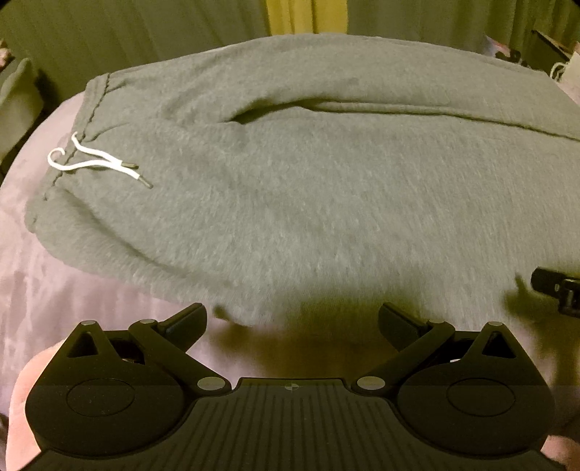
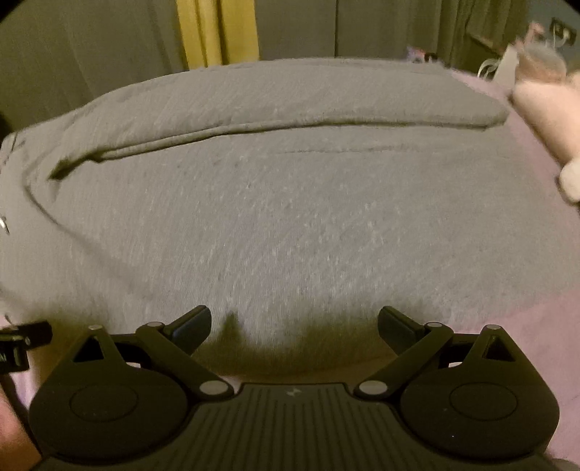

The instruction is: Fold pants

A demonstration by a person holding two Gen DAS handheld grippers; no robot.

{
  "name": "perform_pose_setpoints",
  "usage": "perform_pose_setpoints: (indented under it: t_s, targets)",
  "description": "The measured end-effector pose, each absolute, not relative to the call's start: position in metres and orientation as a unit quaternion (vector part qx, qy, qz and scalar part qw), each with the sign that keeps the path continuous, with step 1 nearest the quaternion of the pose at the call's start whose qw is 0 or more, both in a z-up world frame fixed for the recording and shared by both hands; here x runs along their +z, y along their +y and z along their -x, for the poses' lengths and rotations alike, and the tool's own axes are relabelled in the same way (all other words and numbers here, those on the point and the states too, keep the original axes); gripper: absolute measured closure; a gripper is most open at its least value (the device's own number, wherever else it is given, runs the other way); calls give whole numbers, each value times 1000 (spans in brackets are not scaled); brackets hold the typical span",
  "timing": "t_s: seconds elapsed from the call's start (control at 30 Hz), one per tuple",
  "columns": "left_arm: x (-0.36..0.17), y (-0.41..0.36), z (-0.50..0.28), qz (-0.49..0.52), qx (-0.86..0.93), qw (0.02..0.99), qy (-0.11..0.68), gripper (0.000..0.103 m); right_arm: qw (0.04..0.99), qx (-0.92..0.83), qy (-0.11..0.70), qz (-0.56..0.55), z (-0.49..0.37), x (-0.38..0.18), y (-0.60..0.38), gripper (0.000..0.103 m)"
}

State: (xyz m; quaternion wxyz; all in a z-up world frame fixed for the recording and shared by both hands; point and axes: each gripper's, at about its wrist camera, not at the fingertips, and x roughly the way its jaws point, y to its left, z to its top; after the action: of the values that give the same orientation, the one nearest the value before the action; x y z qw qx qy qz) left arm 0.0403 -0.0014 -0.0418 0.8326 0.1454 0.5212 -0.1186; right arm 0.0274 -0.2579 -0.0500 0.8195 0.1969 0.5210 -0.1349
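Grey sweatpants [image 1: 308, 188] lie flat across a pink bed cover [image 1: 65, 297], waistband to the left with a white drawstring [image 1: 94, 161]. One leg lies folded along the far side, its edge forming a long crease [image 2: 253, 134]. My left gripper [image 1: 293, 322] hovers open over the near hem of the pants, nothing between its fingers. The right gripper [image 2: 294, 324] is open too, just above the near edge of the grey fabric [image 2: 290, 224]. Each gripper shows at the edge of the other's view: the right one [image 1: 558, 290], the left one [image 2: 21, 344].
Green and yellow curtains [image 1: 304, 16] hang behind the bed. A pale pink pillow or soft object [image 2: 543, 116] lies at the far right of the bed. Dark furniture [image 1: 547, 47] stands at the back right. Bare pink cover [image 2: 536, 344] shows at the near right.
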Motion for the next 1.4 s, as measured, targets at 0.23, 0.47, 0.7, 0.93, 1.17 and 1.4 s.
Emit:
perform_pose_setpoints:
  t_s: [0.23,0.47,0.7,0.93,1.17,1.4]
  targets:
    - [-26,0,-65,-113,-101,883,445,0,829,-152,474,-255,-92,-27,-316,5]
    - [-54,6,-98,-23,-81,920,384,0,837,-181,465,-225,-234,-20,-381,5]
    - [-85,3,-111,-36,-75,913,399,0,758,-294,470,-343,-328,-72,-463,5]
    - [-103,-10,-114,-90,-59,911,398,0,749,-322,442,-373,-373,-102,-502,5]
    - [-107,-12,-116,-90,-54,915,389,0,737,-371,461,-326,-379,-123,-509,37]
    - [-107,-11,-118,-80,-56,917,387,0,768,-291,404,-402,-315,-98,-529,97]
